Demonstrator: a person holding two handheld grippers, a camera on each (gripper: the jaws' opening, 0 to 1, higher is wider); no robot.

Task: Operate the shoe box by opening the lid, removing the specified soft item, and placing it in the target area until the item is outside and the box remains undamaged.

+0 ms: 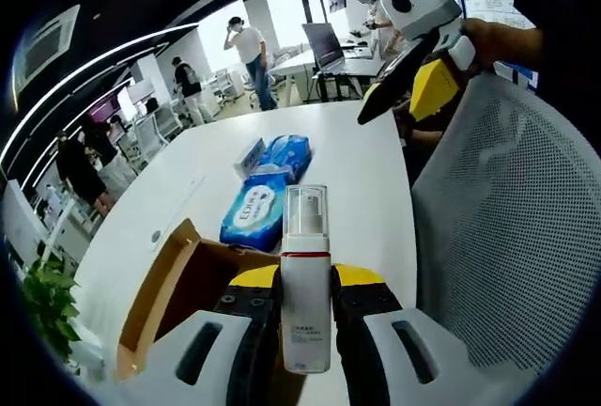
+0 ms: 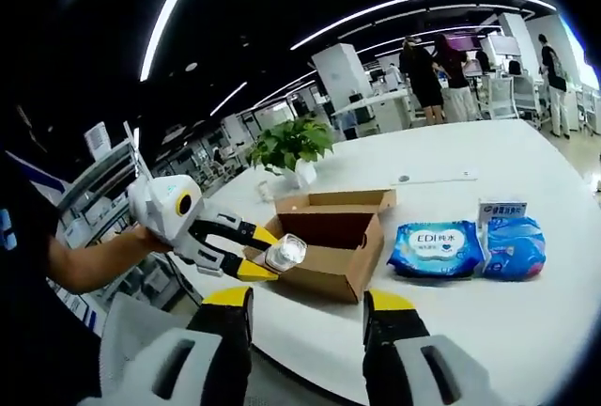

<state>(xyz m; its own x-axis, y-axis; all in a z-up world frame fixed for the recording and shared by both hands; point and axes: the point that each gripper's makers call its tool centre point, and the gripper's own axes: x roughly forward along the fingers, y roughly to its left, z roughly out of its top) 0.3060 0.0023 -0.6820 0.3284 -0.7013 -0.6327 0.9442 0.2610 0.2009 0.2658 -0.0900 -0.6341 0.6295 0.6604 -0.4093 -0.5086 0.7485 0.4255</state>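
— Two grippers are out; what does the left gripper (image 1: 306, 307) have?

— A white bottle (image 1: 305, 279) with a clear cap, clamped between its yellow-tipped jaws. In the left gripper view its long axis runs straight along the jaws, cap end pointing away from the camera, over the near edge of the white table (image 1: 366, 162).

— And from the other side?

— The right gripper view shows the same left gripper (image 2: 252, 254) from the front, held in a person's hand (image 2: 141, 235). The bottle (image 2: 285, 253) points cap-first toward that camera, just beside the near corner of the cardboard box (image 2: 329, 237).

— Is the box open?

— Yes, flaps up. The right gripper view looks into its dark reddish inside; I cannot tell whether anything lies in there. The left gripper view catches the box (image 1: 174, 288) below and left of the jaws.

— The right gripper (image 2: 307, 317)?

— Its jaws stand wide apart, holding nothing. In the left gripper view it (image 1: 399, 82) hangs above the table, next to a mesh chair back (image 1: 516, 227).

— Anything else on the table?

— Blue wipe packs (image 2: 467, 246) lie flat, well apart from the box's right side. A potted plant (image 2: 291, 148) stands behind the box in the right gripper view. People stand among desks in the background.
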